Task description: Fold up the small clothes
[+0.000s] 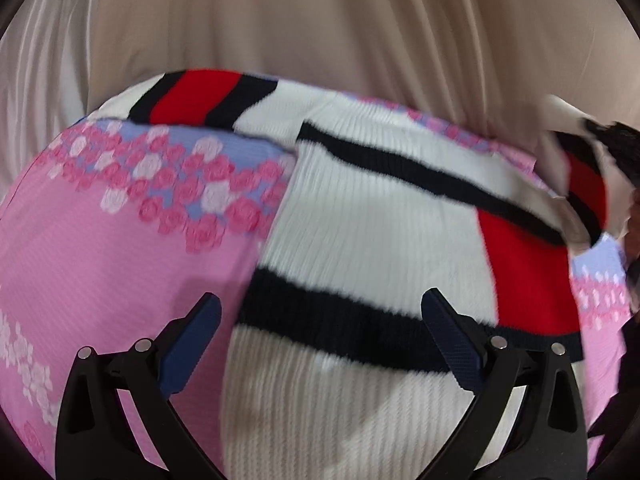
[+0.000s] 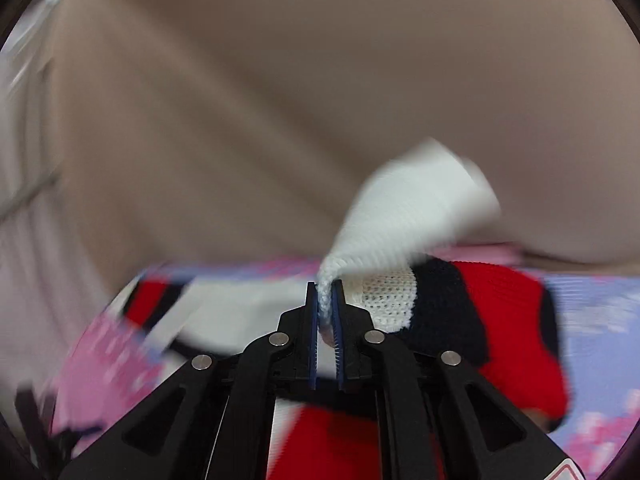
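Observation:
A white ribbed knit sweater (image 1: 360,216) with black and red stripes lies spread on a pink flowered sheet (image 1: 100,248). My left gripper (image 1: 320,320) hovers open just above its lower part, blue pads wide apart, nothing between them. My right gripper (image 2: 325,304) is shut on a white edge of the sweater (image 2: 400,216), which stands up in a blurred bunch above the pads. In the left wrist view the lifted sleeve (image 1: 580,184) with its red and black bands rises at the far right, by the dark shape of the other gripper (image 1: 616,140).
Beige curtain folds (image 1: 320,20) hang behind the bed across both views, also as curtain (image 2: 280,100) in the right wrist view. The sheet turns light blue with pink roses (image 2: 600,320) to the right. Motion blur smears much of the right wrist view.

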### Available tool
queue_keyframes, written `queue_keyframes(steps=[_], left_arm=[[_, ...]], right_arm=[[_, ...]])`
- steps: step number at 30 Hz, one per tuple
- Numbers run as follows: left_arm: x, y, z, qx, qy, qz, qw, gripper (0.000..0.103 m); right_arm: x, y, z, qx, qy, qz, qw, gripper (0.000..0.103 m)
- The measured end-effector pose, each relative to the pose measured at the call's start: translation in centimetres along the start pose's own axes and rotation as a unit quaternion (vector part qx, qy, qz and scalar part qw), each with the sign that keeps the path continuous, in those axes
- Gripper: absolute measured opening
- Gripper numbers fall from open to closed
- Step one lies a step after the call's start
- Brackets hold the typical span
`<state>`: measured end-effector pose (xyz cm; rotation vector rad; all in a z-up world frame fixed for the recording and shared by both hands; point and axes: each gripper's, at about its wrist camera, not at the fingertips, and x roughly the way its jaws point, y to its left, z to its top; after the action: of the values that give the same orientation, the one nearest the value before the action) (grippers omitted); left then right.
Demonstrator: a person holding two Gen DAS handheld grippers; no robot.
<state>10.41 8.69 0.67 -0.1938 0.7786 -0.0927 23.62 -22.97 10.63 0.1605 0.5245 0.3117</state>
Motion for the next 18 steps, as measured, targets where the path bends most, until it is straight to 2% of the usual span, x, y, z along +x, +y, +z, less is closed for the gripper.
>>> queue_keyframes(steps=[1, 2, 3, 5, 7, 9, 13, 16, 18], left_arm=[[-0.1, 0.0, 0.7, -0.005, -0.005, -0.014, 0.9999, 0.098], [0.0, -0.1, 1.4, -0.013, -0.008, -0.033, 0.9993, 0.098], [0.1, -0.1, 2.0, -0.022, -0.008, -0.046, 0.9987, 0.098], [0.9, 0.0, 3.1, -0.034, -0.005, -0.079, 0.9963, 0.098], [2.3, 0.0, 4.3, -0.034, 0.006, -0.1, 0.9944, 0.098], [4.6, -0.1, 5.4, -0.035, 0.022, -0.101, 0.994, 0.098], [9.4, -0.3, 7.6, -0.061, 0.052, -0.112, 0.9904, 0.098], [13.6, -0.4, 8.9, -0.106, 0.087, -0.118, 0.9835, 0.098], [14.8, -0.9, 9.6, -0.115, 0.081, -0.102, 0.9848, 0.098]], right_arm=[[2.1, 3.0, -1.3, -0.035, 0.026, 0.024, 0.999, 0.012], [3.8, 5.2, -2.8, -0.07, 0.047, 0.026, 0.996, 0.024], [4.7, 6.5, -4.2, -0.097, 0.053, 0.006, 0.994, 0.032], [4.8, 6.2, -6.1, -0.107, 0.06, -0.013, 0.992, 0.033], [3.2, 4.3, -7.5, -0.082, 0.063, -0.03, 0.994, 0.037], [0.8, 0.9, -8.4, -0.053, 0.057, -0.077, 0.994, 0.051], [-2.9, -5.9, -9.4, 0.013, 0.063, -0.164, 0.984, 0.054], [-3.4, -10.6, -8.7, 0.076, 0.063, -0.18, 0.979, 0.058], [-2.0, -12.3, -7.8, 0.098, 0.072, -0.177, 0.977, 0.063]])
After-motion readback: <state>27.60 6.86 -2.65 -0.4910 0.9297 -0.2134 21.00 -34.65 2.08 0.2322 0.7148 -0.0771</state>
